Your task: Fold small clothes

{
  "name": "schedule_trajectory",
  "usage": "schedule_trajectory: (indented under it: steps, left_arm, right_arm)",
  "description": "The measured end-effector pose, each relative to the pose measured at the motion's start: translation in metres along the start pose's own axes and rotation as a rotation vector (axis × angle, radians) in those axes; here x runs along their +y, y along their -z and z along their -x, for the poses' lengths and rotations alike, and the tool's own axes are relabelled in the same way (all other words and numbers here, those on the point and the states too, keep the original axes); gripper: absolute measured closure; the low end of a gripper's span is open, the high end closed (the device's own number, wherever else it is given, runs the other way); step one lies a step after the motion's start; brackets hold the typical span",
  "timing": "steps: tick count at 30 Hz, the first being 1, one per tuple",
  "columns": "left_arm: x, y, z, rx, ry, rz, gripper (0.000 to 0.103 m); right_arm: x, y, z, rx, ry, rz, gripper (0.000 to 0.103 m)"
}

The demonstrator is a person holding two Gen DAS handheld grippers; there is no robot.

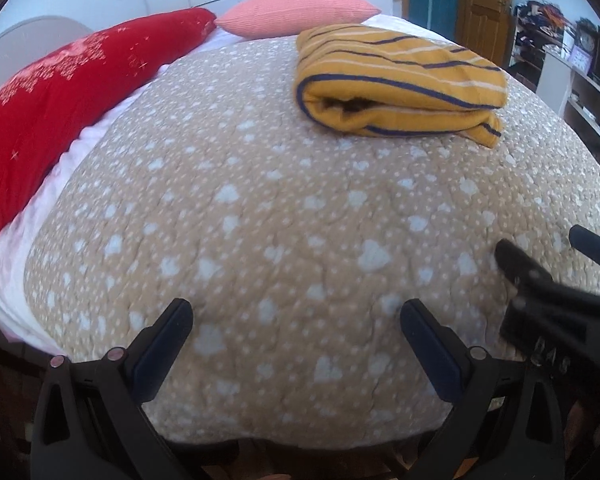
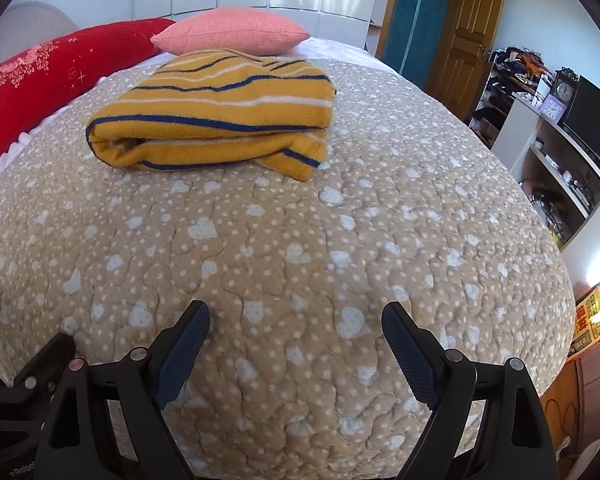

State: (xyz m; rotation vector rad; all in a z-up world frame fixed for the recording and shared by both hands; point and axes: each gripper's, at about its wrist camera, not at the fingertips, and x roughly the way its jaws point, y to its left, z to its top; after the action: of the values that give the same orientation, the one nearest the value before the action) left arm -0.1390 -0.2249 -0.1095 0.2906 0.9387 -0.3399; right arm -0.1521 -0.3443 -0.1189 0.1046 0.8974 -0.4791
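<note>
A mustard-yellow garment with navy and white stripes [image 1: 396,84] lies folded into a thick bundle on the far part of the bed; it also shows in the right wrist view [image 2: 216,120]. My left gripper [image 1: 296,316] is open and empty, low over the near edge of the beige quilt, well short of the garment. My right gripper [image 2: 296,320] is open and empty too, beside the left one. The right gripper's fingers [image 1: 516,264] show at the right edge of the left wrist view.
The beige quilt with white hearts [image 2: 300,240] covers the bed. A red pillow [image 1: 60,100] and a pink pillow [image 1: 296,10] lie at the headboard end. Shelves with clocks and clutter [image 2: 556,128] and a wooden door [image 2: 464,32] stand to the right.
</note>
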Motion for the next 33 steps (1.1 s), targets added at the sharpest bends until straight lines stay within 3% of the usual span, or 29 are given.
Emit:
schedule_trajectory:
  steps: [33]
  left_arm:
    - [-0.005,0.008,-0.007,-0.011,-0.013,0.016,0.0]
  right_arm:
    - [-0.011,0.01,-0.018,0.002,-0.034,-0.055,0.001]
